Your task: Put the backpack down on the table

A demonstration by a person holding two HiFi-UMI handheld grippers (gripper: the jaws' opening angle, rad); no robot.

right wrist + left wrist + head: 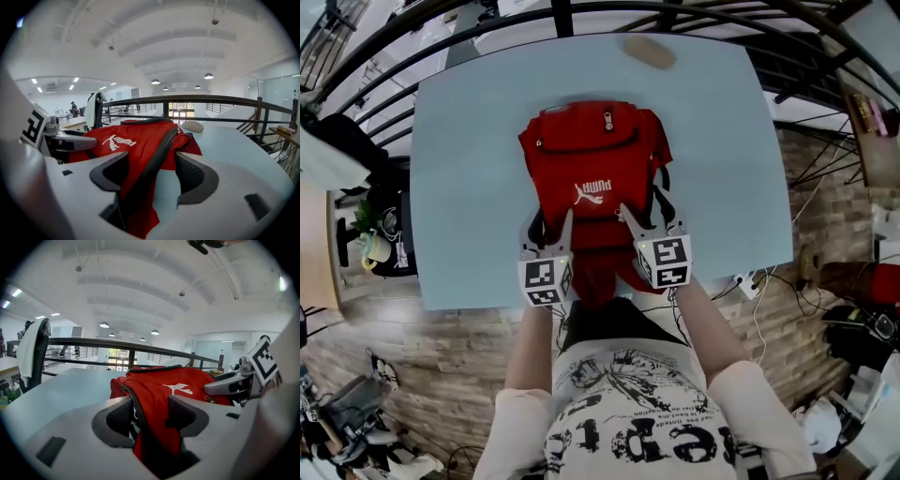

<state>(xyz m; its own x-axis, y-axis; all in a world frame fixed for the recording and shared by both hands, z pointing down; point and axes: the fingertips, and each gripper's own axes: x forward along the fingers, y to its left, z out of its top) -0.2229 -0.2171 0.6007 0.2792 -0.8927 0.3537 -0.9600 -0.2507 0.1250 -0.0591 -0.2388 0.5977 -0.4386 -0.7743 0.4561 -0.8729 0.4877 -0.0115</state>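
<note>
Red backpack [595, 164] lying flat on the pale blue desk [469, 187], logo side up, midway along the desk's near edge, with its lower end drooping just over that edge toward the person. Left hand-held gripper [551, 230] at the desk's near edge, on the backpack's left lower corner: in the left gripper view its jaws stand wide apart [150, 416], with a fold of red fabric and a black piped seam [129, 397] lying loosely between them, not pinched. Right hand-held gripper [652, 223] likewise at the desk's near edge, on the right lower corner: in the right gripper view its jaws are wide [152, 176], a black strap [154, 164] running between them with bare desk showing beside the right pad. A beige oval object [650, 52] rests at the desk's far edge, well apart from the backpack. A dark curved railing [581, 11] runs beyond the desk's far edge.
</note>
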